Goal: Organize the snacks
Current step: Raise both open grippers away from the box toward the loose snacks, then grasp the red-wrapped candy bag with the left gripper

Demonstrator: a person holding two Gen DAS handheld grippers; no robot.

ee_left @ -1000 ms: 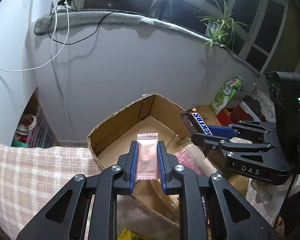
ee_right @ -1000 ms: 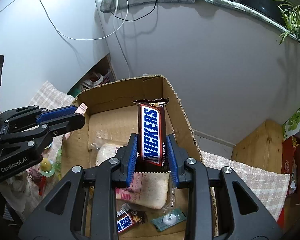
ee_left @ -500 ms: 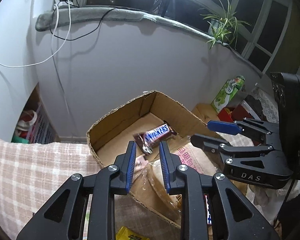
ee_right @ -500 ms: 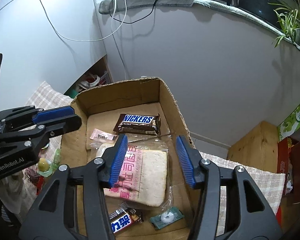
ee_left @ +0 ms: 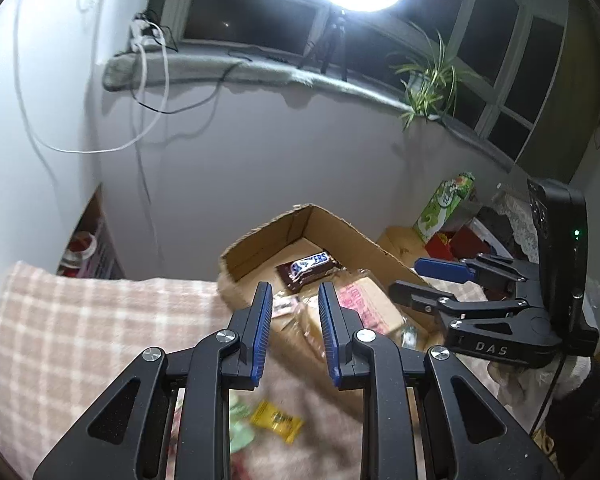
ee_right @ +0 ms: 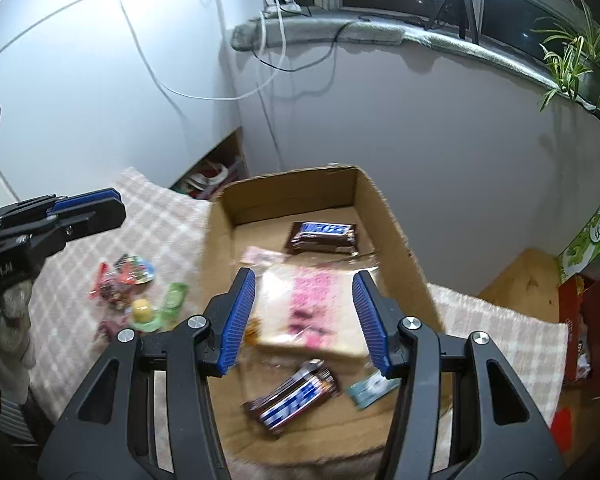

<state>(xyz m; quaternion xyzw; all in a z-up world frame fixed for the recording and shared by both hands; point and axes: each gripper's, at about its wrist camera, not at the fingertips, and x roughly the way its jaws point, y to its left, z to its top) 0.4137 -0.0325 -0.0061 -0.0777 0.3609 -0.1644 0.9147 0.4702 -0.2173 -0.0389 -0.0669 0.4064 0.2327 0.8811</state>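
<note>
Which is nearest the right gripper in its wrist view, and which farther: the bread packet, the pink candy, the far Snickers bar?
From the right gripper:
1. Bread packet, between the fingers, below them.
2. Pink candy, beyond it, left.
3. Snickers bar, toward the cardboard box's back wall.

Your cardboard box point(ee_right: 396, 236) is plain brown, sitting on a blanket point(ee_right: 156, 220) checked in beige and white. Inside you have a dark brown Snickers bar point(ee_right: 322, 236) with a blue-and-white logo, and a clear bread bag point(ee_right: 314, 304) printed in pink. Out on the blanket lies a yellow candy point(ee_left: 277, 426) — your gripper pads point(ee_right: 240, 320) are blue on black.
</note>
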